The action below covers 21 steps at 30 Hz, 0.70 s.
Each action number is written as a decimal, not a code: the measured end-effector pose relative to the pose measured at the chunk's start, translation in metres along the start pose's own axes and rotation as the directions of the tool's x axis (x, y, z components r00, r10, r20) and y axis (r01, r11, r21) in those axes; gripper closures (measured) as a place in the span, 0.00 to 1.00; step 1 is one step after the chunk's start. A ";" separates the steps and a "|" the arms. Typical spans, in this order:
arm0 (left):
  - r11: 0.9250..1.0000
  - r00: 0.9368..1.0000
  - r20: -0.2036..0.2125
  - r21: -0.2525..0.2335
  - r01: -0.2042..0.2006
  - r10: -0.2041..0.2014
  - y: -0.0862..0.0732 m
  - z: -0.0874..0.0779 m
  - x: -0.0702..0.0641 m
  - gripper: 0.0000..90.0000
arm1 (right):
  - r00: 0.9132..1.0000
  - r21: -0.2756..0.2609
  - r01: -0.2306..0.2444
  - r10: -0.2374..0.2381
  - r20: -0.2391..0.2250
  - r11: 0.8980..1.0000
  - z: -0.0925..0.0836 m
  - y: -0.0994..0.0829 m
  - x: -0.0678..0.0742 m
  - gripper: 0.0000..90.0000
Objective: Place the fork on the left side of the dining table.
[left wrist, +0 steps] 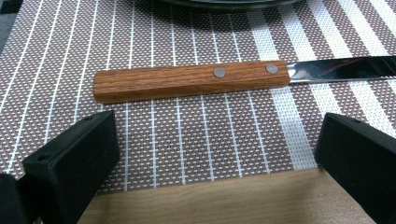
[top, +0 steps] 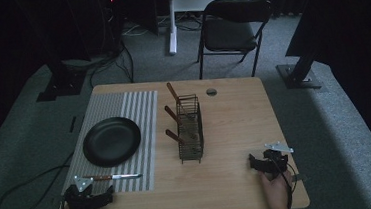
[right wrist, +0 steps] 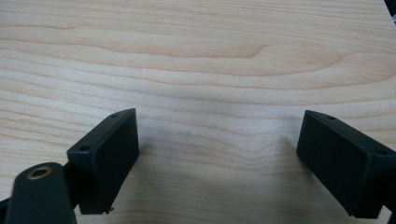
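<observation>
I worked in a dim studio-like lab: a lone table (top: 235, 130) on grey carpet, dark curtains, stand bases (top: 299, 75), loose cables (top: 24, 190), a folding chair (top: 230, 30).

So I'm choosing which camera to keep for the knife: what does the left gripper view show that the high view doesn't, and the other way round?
Left gripper view alone: two rivets in the knife handle and its wood grain. High view alone: the black plate's full outline, the wire rack holding wooden-handled utensils, and the open right gripper. Both show the knife lying on the striped mat, ahead of the open left gripper.
</observation>
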<state>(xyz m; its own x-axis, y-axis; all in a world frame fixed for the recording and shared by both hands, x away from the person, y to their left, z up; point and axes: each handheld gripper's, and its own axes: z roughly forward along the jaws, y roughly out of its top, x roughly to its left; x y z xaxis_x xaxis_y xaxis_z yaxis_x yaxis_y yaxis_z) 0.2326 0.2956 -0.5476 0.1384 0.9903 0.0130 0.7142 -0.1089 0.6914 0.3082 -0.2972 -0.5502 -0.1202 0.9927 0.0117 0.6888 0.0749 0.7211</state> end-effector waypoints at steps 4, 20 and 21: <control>1.000 1.000 0.000 0.000 0.000 0.000 0.000 0.000 0.000 0.00 | 1.000 0.000 0.000 0.000 0.000 1.000 0.000 0.000 0.000 0.14; 0.999 0.998 0.042 0.030 -0.043 0.042 0.005 0.001 0.005 0.00 | 1.000 0.000 0.000 0.000 0.001 1.000 0.000 0.000 0.000 0.14; 0.998 0.998 0.047 0.037 -0.052 0.051 0.006 0.001 0.006 0.00 | 1.000 0.000 0.000 0.000 0.001 1.000 0.000 0.000 0.000 0.14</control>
<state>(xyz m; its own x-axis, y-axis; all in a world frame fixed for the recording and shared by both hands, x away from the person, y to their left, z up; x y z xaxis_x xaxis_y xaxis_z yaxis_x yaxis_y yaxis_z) 0.2380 0.3006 -0.5439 0.2062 0.9784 0.0143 0.7312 -0.1638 0.6623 0.3081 -0.2972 -0.5502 -0.1199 0.9927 0.0111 0.6888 0.0752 0.7210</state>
